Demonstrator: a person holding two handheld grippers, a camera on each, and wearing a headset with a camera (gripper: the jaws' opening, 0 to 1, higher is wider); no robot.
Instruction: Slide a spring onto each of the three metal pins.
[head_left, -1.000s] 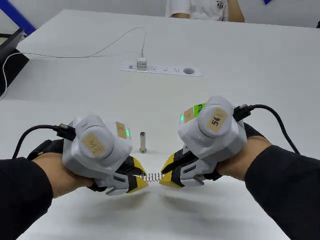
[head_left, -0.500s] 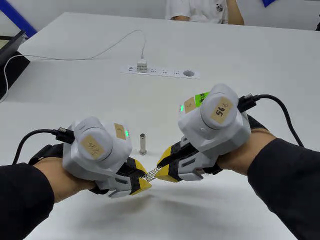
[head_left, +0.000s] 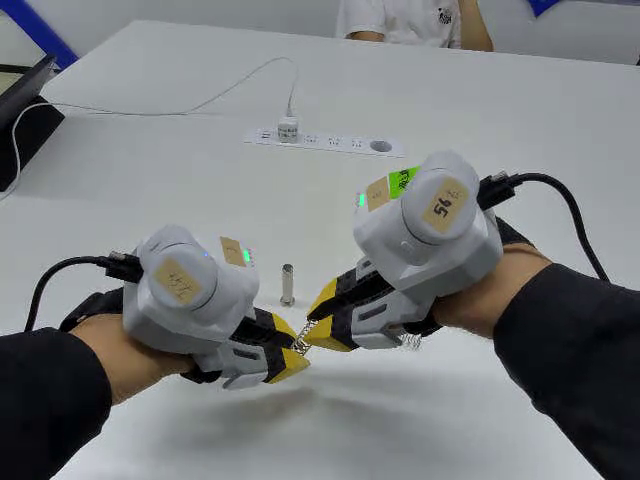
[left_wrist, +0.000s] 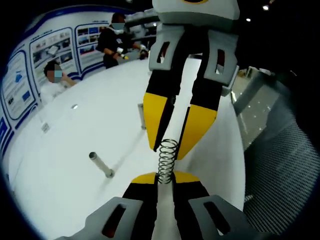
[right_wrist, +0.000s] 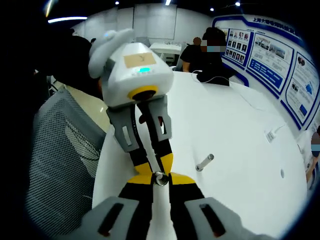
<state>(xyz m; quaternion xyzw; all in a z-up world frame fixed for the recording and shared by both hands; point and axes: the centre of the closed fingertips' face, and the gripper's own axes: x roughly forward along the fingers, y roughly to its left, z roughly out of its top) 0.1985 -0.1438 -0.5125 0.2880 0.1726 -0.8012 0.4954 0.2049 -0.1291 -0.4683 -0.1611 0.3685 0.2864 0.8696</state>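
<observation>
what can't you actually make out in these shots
- Pin count: one metal pin stands clear in the head view; the right gripper covers the table behind it.
- spring: the jaws hide most of it in the head view, and it is end-on and tiny in the right gripper view, so its inside is unreadable.
- coil under the right gripper, head view: mostly covered; a spare spring or not, unclear.

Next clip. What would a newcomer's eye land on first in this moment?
The left claw and the right claw meet tip to tip low over the white table, near the person. Both pinch one small spring between their yellow ends. Just behind them a single metal pin stands upright on the table with no spring on it.
</observation>
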